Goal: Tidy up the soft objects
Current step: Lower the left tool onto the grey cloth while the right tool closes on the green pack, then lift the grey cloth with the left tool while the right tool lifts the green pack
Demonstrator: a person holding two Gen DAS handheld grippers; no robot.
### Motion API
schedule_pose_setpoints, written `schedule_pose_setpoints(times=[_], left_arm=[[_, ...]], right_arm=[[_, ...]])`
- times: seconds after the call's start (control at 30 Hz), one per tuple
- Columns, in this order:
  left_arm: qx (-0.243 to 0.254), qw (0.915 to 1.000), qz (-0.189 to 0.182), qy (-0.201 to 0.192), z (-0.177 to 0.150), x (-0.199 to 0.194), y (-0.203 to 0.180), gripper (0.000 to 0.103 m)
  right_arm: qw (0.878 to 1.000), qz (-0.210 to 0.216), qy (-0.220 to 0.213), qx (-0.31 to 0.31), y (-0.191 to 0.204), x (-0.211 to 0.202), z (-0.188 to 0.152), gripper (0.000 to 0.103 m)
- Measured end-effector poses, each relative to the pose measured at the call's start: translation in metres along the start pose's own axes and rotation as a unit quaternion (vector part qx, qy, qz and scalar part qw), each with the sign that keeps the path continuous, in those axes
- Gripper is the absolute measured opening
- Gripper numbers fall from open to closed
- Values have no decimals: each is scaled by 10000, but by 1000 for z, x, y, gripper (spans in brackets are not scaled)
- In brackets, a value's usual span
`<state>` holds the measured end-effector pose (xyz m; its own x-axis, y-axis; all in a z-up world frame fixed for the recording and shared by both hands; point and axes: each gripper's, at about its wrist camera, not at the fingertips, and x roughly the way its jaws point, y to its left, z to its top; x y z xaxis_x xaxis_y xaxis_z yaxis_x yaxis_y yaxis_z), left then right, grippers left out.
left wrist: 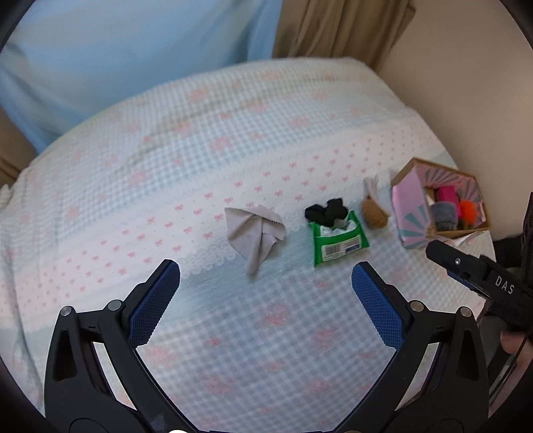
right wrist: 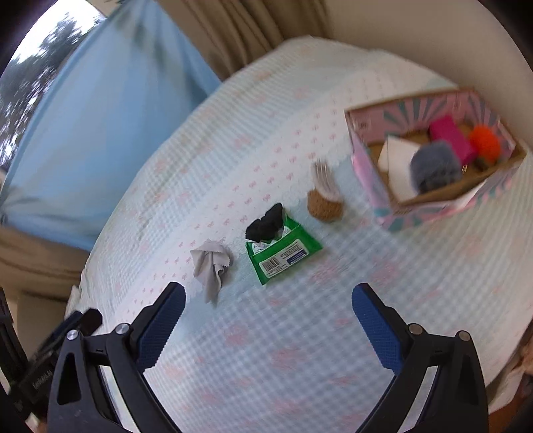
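Note:
On the bed lie a crumpled grey cloth (left wrist: 255, 231) (right wrist: 210, 266), a green wipes pack (left wrist: 338, 240) (right wrist: 283, 253), a black fabric piece (left wrist: 324, 210) (right wrist: 266, 223) resting at the pack's far edge, and a brown plush thing (left wrist: 374, 215) (right wrist: 324, 203). A pink-and-teal cardboard box (left wrist: 408, 206) (right wrist: 366, 166) at the right holds a grey fluffy ball (right wrist: 433, 170), a magenta block (right wrist: 451, 138), an orange pom-pom (right wrist: 484, 140) and a white piece. My left gripper (left wrist: 266, 288) hovers open, short of the cloth and pack. My right gripper (right wrist: 268, 309) is open too, nearer than the pack, and empty.
The bed carries a light blue and white checked cover (left wrist: 233, 140) with pink bows. A blue curtain (right wrist: 110, 100) and beige drapes (left wrist: 343, 30) stand behind it, a beige wall (left wrist: 466, 83) to the right. The right gripper's black body (left wrist: 483, 283) shows in the left wrist view.

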<state>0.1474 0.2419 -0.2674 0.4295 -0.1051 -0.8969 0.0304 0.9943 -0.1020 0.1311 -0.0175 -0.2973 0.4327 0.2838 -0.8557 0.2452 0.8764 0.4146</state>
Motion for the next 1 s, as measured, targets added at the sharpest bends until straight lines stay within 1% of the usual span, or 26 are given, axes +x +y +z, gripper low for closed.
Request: schedule_pose_setpoints(times=[0.1,0.2,0.33,0.47,0.5,0.6,0.7,0.8,0.83,0.9,0.93,1.0], left_arm=[[132,9995,-68,263,8,39,3,102],[264,9983,-105,499,15,78,5,102],[367,9959,-265,783,22,127,6,101],[631,9924,-303,1014,26,171,0,101],[689,9914,-296,1071,26,181,-2,101],[788,9891,-269,1212,26,209,-4,99],[838,9882,-178,1271,25,229,-3,94],[822,9873,-140,1351,25,246,0,90],[813,9870,-123,1379,24,250,1,87],[789,9869,-97,1403,23,257,3,85],[782,9871,-90,1396,23,258,2,85],[825,9872,7,1363,23,258,0,78]], right_arm=[[9988,-71,101,468,-5,36,3,100],[9967,-125,267,758,-8,72,7,100],[9928,-249,361,1113,-13,107,16,100],[9864,-406,493,1516,-22,140,20,99],[9853,-451,520,1563,-24,146,20,98],[9822,-573,658,1663,-29,167,20,87],[9802,-698,746,1696,-33,184,20,83],[9804,-767,757,1652,-34,194,21,75],[9808,-809,738,1616,-34,196,22,75],[9835,-907,696,1402,-29,200,25,75],[9850,-946,668,1276,-26,201,26,72],[9876,-1055,649,960,-19,204,27,67]])
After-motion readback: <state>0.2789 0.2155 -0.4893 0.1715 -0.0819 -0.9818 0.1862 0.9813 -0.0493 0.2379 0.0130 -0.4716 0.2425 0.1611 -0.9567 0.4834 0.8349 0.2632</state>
